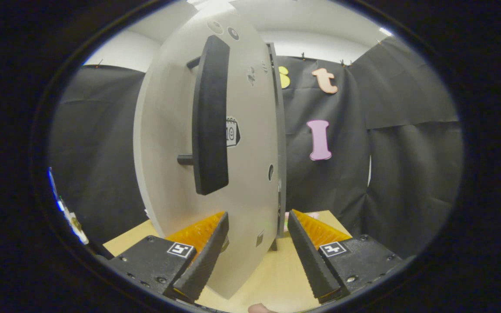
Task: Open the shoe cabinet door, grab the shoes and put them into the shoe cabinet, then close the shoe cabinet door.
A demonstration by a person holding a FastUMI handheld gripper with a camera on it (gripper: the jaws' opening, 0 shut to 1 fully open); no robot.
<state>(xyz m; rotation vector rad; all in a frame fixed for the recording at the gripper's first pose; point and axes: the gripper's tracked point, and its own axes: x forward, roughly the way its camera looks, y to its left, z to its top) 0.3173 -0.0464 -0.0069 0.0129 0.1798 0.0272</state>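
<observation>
My hand-held gripper point(257, 243) is spread wide, its 2 fingers point(205, 256) well apart and pinching nothing. Each finger carries 1 square marker tag point(181, 249) on its base block. The lower edge of the shoe cabinet door point(168, 143) stands between the fingers, just beside the left finger; whether they touch I cannot tell. The door is a pale grey panel, upright, seen nearly edge-on and swung toward me, with its near edge to the left and its hinged edge to the right. A long dark bar handle point(210, 117) stands vertically on the door's face, held off the panel by 2 short posts. Several small round holes and a small sticker point(232, 131) mark the panel to the right of the handle. The light wooden desk point(272, 274) lies under the fingers and the door. A small pink thing point(286, 216), too hidden to identify, shows just beyond the right finger at the door's foot. Black cloth forms the far wall point(407, 174).
</observation>
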